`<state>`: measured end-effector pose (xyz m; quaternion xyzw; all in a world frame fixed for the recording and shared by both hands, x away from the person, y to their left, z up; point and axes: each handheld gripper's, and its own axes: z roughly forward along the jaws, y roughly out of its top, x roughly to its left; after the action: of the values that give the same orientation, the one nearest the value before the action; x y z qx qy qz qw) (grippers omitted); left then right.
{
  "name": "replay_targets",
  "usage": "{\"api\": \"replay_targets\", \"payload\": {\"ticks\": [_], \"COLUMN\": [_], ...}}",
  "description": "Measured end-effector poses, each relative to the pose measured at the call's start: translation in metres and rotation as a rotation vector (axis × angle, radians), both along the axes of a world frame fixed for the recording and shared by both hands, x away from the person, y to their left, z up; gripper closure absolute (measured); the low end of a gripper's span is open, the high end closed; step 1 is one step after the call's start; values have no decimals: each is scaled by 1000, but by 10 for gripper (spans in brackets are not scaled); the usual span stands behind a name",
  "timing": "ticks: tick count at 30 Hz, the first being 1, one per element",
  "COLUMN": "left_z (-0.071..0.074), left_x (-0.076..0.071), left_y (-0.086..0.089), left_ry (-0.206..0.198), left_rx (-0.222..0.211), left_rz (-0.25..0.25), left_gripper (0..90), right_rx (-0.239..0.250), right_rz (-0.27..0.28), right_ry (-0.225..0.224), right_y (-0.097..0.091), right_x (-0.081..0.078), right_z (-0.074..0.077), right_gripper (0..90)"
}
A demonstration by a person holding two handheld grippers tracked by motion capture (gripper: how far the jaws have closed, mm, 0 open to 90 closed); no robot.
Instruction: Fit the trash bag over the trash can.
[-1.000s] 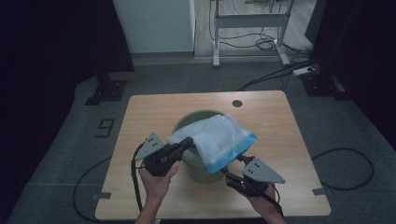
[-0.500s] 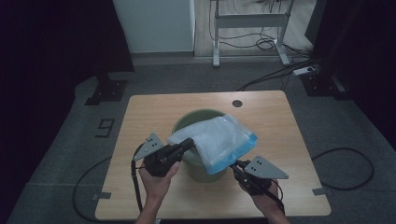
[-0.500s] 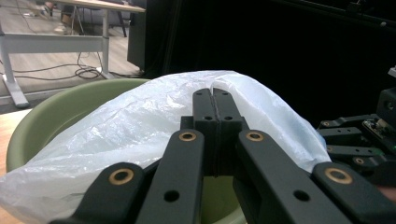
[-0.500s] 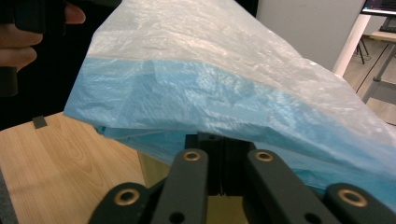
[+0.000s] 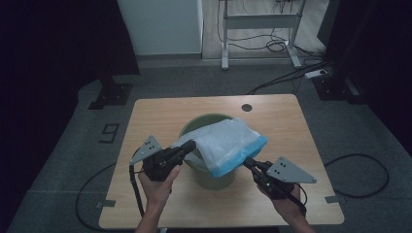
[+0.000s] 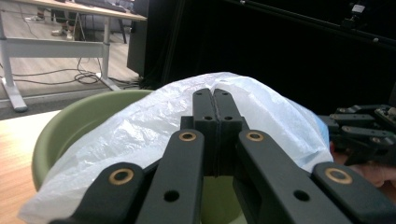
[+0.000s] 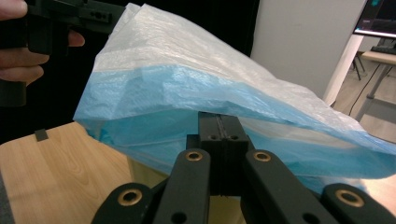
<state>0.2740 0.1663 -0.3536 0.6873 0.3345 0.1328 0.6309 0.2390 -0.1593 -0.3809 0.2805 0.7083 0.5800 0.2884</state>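
From above, my left gripper [image 5: 188,145] pinches the near-left corner of the plastic bag [image 5: 226,143], and my right gripper [image 5: 249,163] pinches its blue-banded near-right edge. The left gripper view puts my jaws pressed flat together with the white film [image 6: 252,107] bunched around their tips; it also catches my other gripper off to the right. The right gripper view shows those jaws closed under the blue band [image 7: 196,91], which the left one hides. The bag lies draped over the green bucket [image 5: 210,172] at the middle of the wooden surface [image 5: 160,109], its long axis running from near-left to far-right. Beyond the surface, cables cross the floor [image 5: 272,77].
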Motion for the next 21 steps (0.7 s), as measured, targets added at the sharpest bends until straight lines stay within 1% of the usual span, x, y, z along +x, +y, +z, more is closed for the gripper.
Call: {"api": "replay_targets", "payload": {"ticks": [3, 6, 8, 11, 13, 16, 21], "left_z": [3, 4, 4, 5, 6, 8, 15], "left_x": [1, 1, 1, 3, 4, 7, 15], "left_y": [4, 8, 13, 22, 28, 35, 50], "left_ry": [4, 0, -1, 3, 2, 0, 5], "left_rx": [0, -1, -10, -37, -51, -55, -100], "left_rz": [-11, -14, -13, -16, -14, -5, 3], "left_gripper": [900, 900, 900, 900, 900, 900, 900], "right_rx": [7, 13, 10, 15, 18, 27, 46], "right_rz": [-7, -16, -24, -46, -69, -106, -157], "right_ry": [0, -3, -7, -7, -4, 1, 5], "right_y": [-5, -10, -12, -18, -23, -30, -44], "right_x": [4, 9, 12, 17, 22, 31, 42], "right_z": [8, 18, 21, 25, 27, 28, 33], "right_gripper": [891, 892, 892, 891, 891, 891, 891]}}
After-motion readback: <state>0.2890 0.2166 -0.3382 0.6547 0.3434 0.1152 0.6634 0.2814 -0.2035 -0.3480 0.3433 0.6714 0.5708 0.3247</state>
